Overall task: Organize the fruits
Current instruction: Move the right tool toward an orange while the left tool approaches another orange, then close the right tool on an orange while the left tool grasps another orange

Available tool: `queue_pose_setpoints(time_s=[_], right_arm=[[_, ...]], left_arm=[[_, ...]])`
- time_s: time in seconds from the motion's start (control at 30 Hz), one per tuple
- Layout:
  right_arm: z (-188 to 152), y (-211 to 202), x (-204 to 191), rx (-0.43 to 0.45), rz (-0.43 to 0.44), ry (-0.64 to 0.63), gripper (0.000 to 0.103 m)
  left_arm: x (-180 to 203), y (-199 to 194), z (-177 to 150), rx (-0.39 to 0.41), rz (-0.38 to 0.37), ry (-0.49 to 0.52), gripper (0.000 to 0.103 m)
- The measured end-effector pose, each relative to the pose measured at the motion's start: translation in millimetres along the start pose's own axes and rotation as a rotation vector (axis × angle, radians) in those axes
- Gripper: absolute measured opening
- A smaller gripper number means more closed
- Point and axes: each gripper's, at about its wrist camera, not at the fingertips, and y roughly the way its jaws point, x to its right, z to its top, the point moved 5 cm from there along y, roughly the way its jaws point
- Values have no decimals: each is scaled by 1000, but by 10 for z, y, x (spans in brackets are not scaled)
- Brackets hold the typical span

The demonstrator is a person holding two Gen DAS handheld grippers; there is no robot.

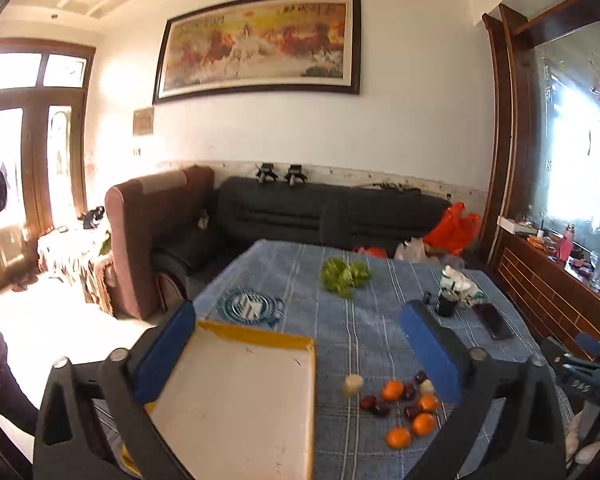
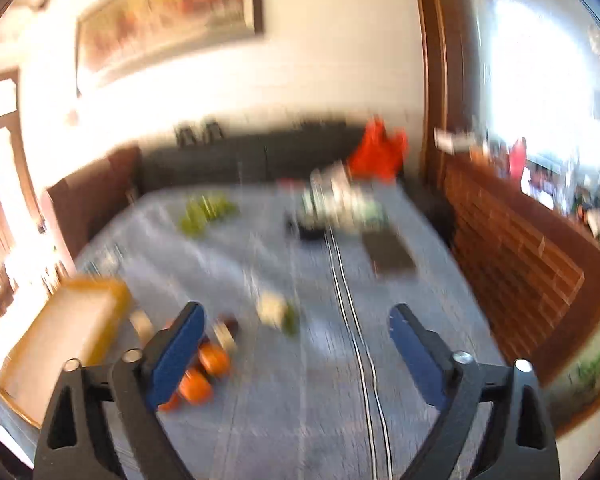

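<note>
Both tools stand wide apart and hold nothing: left tool [image 1: 300, 344], right tool [image 2: 296, 336]. The oranges [image 1: 410, 412] lie on the counter [image 1: 340, 320], just beside the yellow tray [image 1: 240, 400].

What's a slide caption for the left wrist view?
Open left claw hovers over blue tablecloth, empty yellow-rimmed tray beside scattered oranges and dark fruits.

On the table [image 1: 340, 328], the tray [image 1: 240, 400] lies left of the oranges [image 1: 410, 412], grapes [image 1: 344, 276] behind.
</note>
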Motion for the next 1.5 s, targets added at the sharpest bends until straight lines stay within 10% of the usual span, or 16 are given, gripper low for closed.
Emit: queue_pose_setpoints(time_s=[0.2, 0.37, 0.5, 0.7, 0.93, 1.37, 1.5], right_arm=[[-413, 571, -360, -265, 247, 36, 102], [-1050, 1119, -504, -453, 327, 50, 77], [-1303, 1300, -598, -473, 335, -8, 76], [-1412, 1482, -699, -499, 369, -46, 74], [-1506, 1592, -726, -528, 441, -8, 41], [-1420, 1624, -429, -484, 384, 115, 41], [-1411, 1628, -397, -477, 383, 122, 41]], left_arm=[[141, 433, -487, -180, -129, -31, 103], [305, 916, -1293, -384, -216, -90, 95], [448, 1152, -1615, -478, -273, -77, 70], [560, 1350, -1773, -531, -286, -56, 70], [685, 1413, -1831, -546, -307, -20, 70], [1088, 1537, -2158, -611, -358, 116, 69], [1216, 1581, -2266, -624, -377, 166, 54]])
